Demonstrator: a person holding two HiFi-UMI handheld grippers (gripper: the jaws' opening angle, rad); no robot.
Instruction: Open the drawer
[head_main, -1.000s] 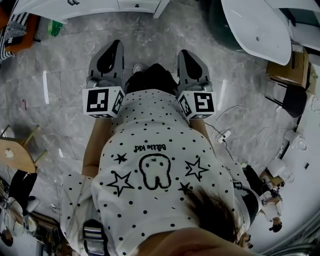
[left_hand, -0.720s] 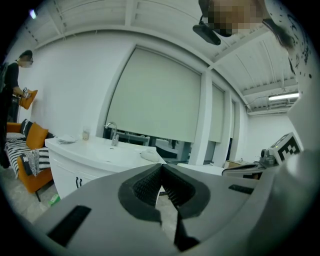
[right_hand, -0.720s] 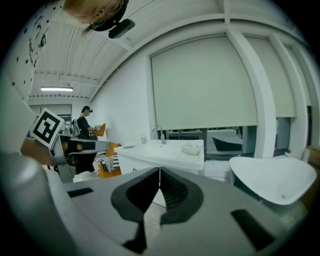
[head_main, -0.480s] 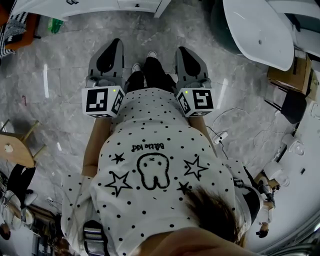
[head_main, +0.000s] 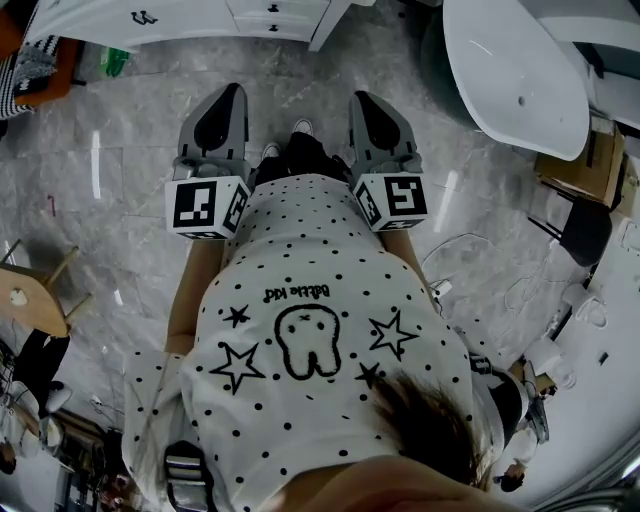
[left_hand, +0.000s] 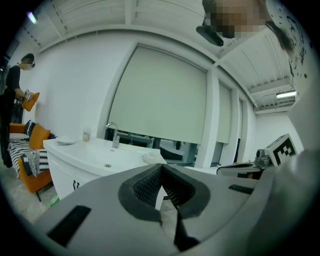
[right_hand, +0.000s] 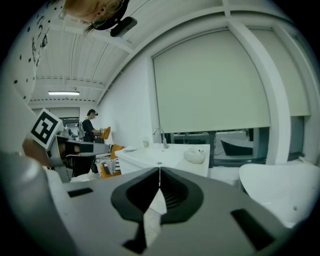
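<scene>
The white vanity cabinet (head_main: 200, 20) with its drawers stands at the top edge of the head view, with dark handles (head_main: 145, 17) on its fronts. My left gripper (head_main: 228, 95) and right gripper (head_main: 362, 100) are held side by side in front of my chest, pointing toward it across bare floor and well short of it. Both are shut with nothing between the jaws. In the left gripper view the left gripper (left_hand: 161, 167) points at the vanity cabinet (left_hand: 75, 170) and its faucet (left_hand: 112, 134). The right gripper (right_hand: 159, 171) faces the same vanity cabinet (right_hand: 165, 156).
A white bathtub (head_main: 510, 70) stands at the upper right, with a cardboard box (head_main: 580, 140) and floor cables (head_main: 470, 240) beyond it. An orange sofa (head_main: 30, 60) and a wooden stool (head_main: 25, 305) are on the left. Another person (left_hand: 12, 100) stands by the sofa.
The vanity cabinet has come further into the top of the head view as I walked toward it. Both grippers stay shut and level in front of me.
</scene>
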